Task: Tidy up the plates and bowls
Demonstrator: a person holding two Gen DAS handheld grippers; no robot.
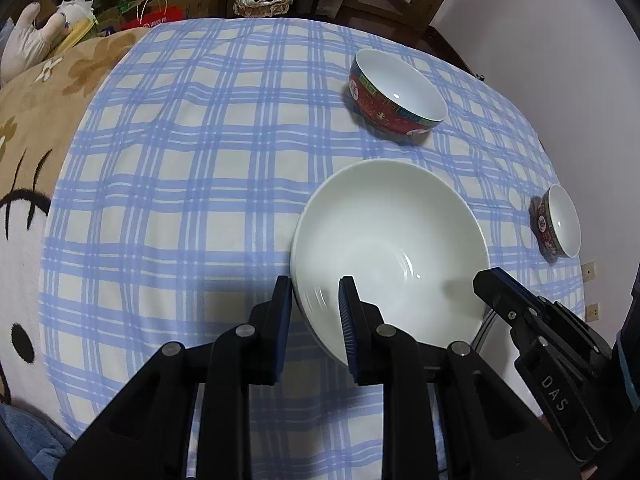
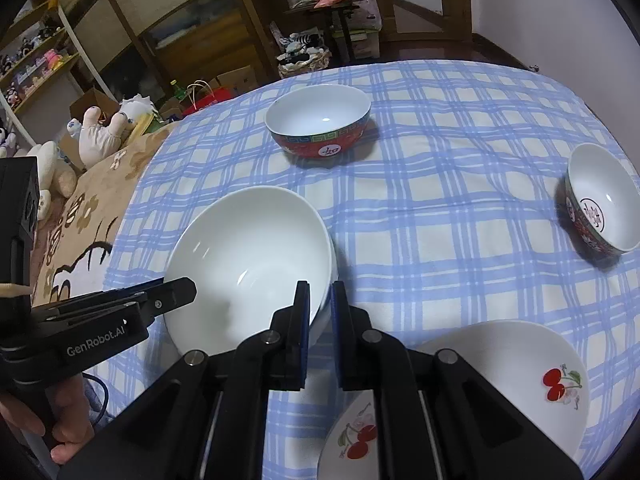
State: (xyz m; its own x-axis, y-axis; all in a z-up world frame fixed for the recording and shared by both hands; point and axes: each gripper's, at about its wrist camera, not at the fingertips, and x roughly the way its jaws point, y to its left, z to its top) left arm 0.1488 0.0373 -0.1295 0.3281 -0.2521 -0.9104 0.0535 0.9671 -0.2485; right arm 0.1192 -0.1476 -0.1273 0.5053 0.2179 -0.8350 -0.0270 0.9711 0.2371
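Bowls step: both grippers are clamping the white bowl [image 1: 390, 248] on the checked desk [image 1: 180, 200], left gripper [image 1: 316, 292] and right gripper [image 2: 320, 300] nearly closed on opposite rim walls. Next move is calling for a level two-handed lift, probably toward the red bowl [image 2: 320, 128]. Cherry plate [image 2: 520, 380] is being partly hidden by jaws; bowl's underside unseen.

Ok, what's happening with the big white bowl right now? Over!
Both grippers, left and right, clamped on white bowl rim, opposite sides. Bowl on checked cloth. Nothing blocking.
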